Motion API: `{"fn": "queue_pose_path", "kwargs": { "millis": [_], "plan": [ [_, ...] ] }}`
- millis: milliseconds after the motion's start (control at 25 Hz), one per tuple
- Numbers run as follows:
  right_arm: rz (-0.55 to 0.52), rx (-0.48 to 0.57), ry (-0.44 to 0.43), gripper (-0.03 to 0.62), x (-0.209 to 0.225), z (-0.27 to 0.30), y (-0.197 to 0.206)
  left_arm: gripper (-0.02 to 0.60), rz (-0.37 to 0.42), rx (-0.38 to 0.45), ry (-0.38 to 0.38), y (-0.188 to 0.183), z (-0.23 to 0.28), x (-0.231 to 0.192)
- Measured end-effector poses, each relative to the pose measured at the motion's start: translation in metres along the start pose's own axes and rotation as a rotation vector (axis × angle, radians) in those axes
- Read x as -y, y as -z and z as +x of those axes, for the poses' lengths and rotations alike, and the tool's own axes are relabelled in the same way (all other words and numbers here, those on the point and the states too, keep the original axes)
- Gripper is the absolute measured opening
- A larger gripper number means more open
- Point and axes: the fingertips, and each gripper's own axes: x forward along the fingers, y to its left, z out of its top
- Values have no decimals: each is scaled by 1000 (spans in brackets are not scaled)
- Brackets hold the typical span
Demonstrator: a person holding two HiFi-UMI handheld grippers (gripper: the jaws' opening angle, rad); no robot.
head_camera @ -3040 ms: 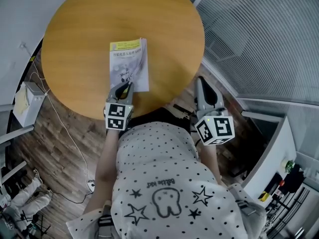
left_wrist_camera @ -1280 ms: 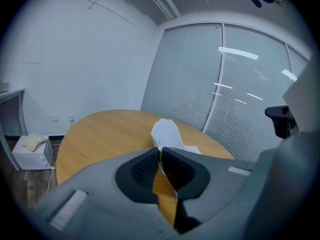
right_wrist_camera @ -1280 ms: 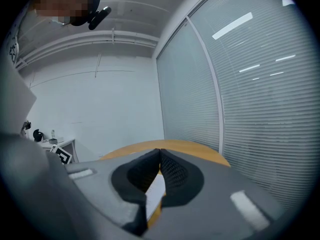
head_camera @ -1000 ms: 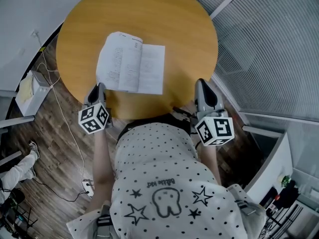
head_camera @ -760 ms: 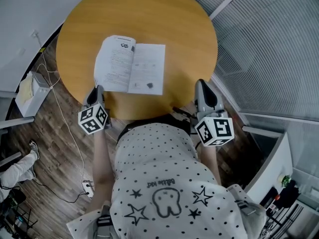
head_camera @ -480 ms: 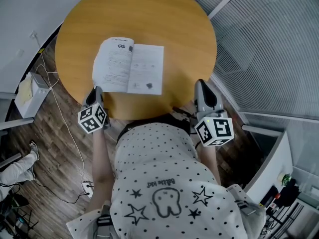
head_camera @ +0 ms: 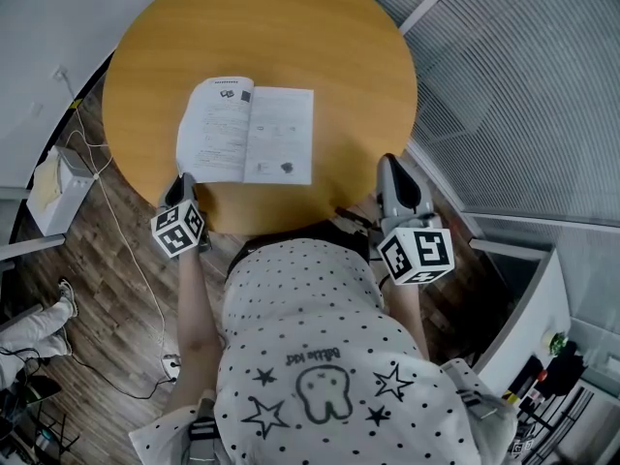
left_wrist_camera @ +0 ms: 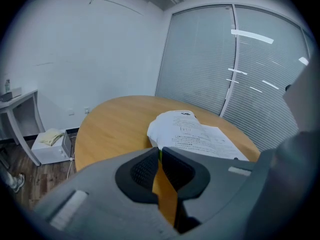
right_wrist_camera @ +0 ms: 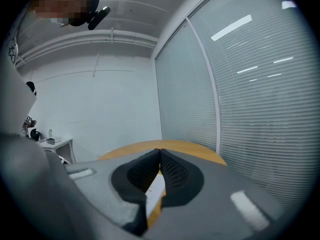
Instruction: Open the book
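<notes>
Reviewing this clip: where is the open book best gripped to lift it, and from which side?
Probably the left-hand pages: they bulge off the table, while the right page lies flat. Come in low from their outer edge with the left gripper.

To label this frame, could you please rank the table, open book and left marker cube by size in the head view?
1. Round wooden table
2. Open book
3. Left marker cube, smallest even though nearer the camera
</notes>
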Motion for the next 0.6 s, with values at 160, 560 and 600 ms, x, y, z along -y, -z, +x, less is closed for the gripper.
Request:
{"fn": "queue_pose_path", "kwargs": {
  "millis": [160, 560, 600],
  "plan": [
    [1, -2, 11, 3, 3, -2, 1, 32, 11, -20, -10, 7, 5, -2],
    [4, 6, 28, 3, 8, -8, -1, 32, 73, -74, -26, 23, 18, -6],
    [3, 6, 28, 3, 7, -8, -1, 32, 76, -80, -27, 25, 19, -7]
  ]
}}
